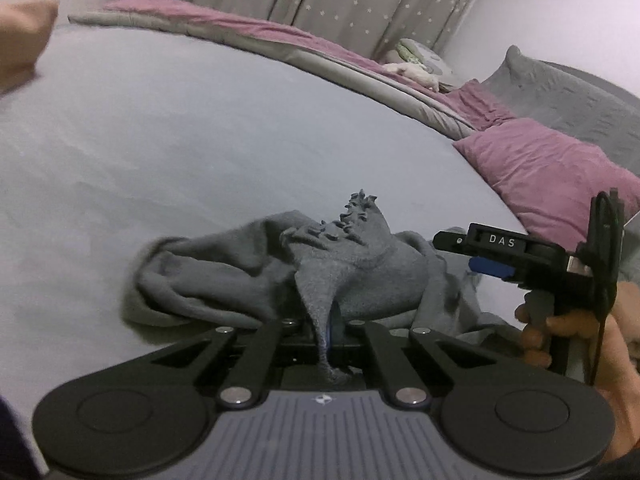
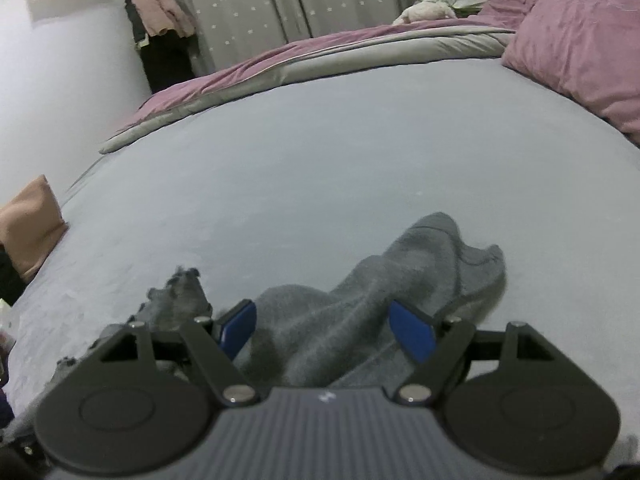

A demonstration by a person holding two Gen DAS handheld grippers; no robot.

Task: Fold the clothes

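Note:
A crumpled grey knitted garment with a fringed edge (image 1: 256, 276) lies on the pale blue bed sheet (image 1: 180, 140). My left gripper (image 1: 329, 334) is shut on a fold of it, and the pinched cloth hangs down between the fingers. At the right of the left wrist view, a hand holds my right gripper (image 1: 486, 256) just over the garment's right side. In the right wrist view the same garment (image 2: 340, 320) lies under and between the blue pads (image 2: 414, 334) of my right gripper (image 2: 326, 330), which stands open with cloth between its fingers, not pinched.
Purple pillows (image 1: 544, 172) and a grey pillow (image 1: 572, 96) lie at the bed's right end. A folded purple-and-grey duvet (image 2: 320, 60) runs along the far edge before starred curtains (image 2: 260, 4). A peach-coloured cloth (image 2: 32, 224) sits at the left edge of the bed.

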